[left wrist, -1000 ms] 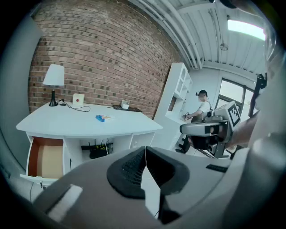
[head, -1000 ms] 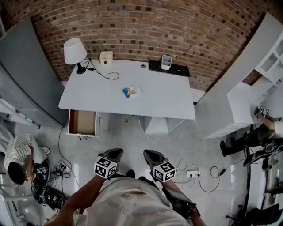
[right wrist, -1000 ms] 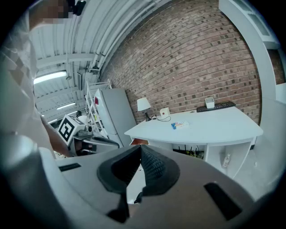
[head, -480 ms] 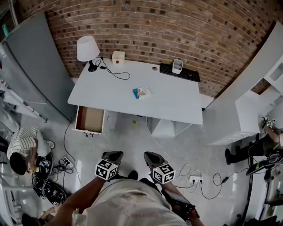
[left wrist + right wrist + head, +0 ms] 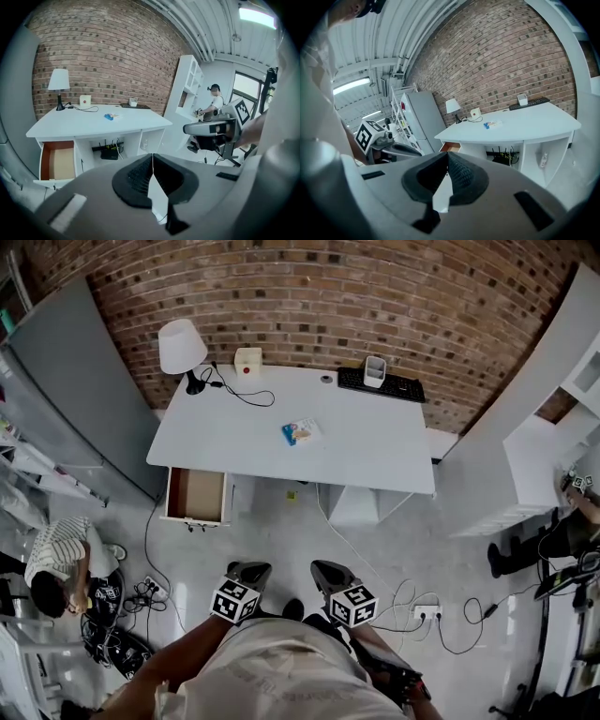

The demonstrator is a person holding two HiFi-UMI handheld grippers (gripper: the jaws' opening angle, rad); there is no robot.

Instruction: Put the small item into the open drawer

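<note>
Task not yet started: small item (image 5: 302, 432) lies on the desk (image 5: 375, 460), well apart from the open drawer (image 5: 198, 495), while left gripper (image 5: 247, 571) and right gripper (image 5: 330, 572), both closed and empty, hover far from the desk.

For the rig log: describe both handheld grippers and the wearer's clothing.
The left gripper and right gripper have grey bodies and black textured fingers; each carries a white cube with black square markers. The person wears a pale shirt.

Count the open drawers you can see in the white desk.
1. The open drawer is pulled out from under the desk at the end where the lamp stands. Any closed drawers may be hidden under the desktop.
</note>
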